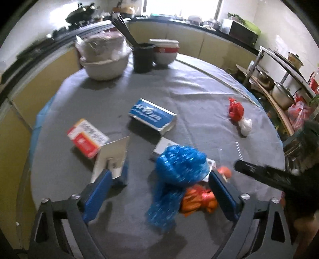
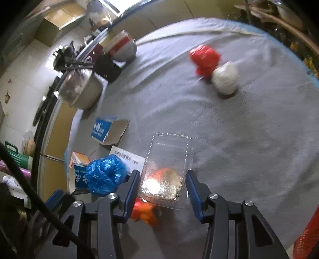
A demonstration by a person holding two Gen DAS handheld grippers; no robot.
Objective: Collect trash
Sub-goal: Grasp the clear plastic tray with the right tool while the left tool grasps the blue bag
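Left gripper (image 1: 167, 171) was released around the blue bag (image 1: 180, 166); right gripper (image 2: 162, 182) was released, straddling the clear clamshell (image 2: 167, 175). Boxes and the red wad (image 2: 205, 59) beyond both lay uncollected; little appeared done.

Kitchen interior. A round table under a grey cloth (image 1: 179, 85) stands before yellow base cabinets (image 1: 199, 43) with a dark countertop (image 1: 179, 21); a bright window (image 1: 179, 8) (overexposed) lights white tiled walls (image 1: 279, 31); a shelving rack (image 1: 279, 65) holds pots.
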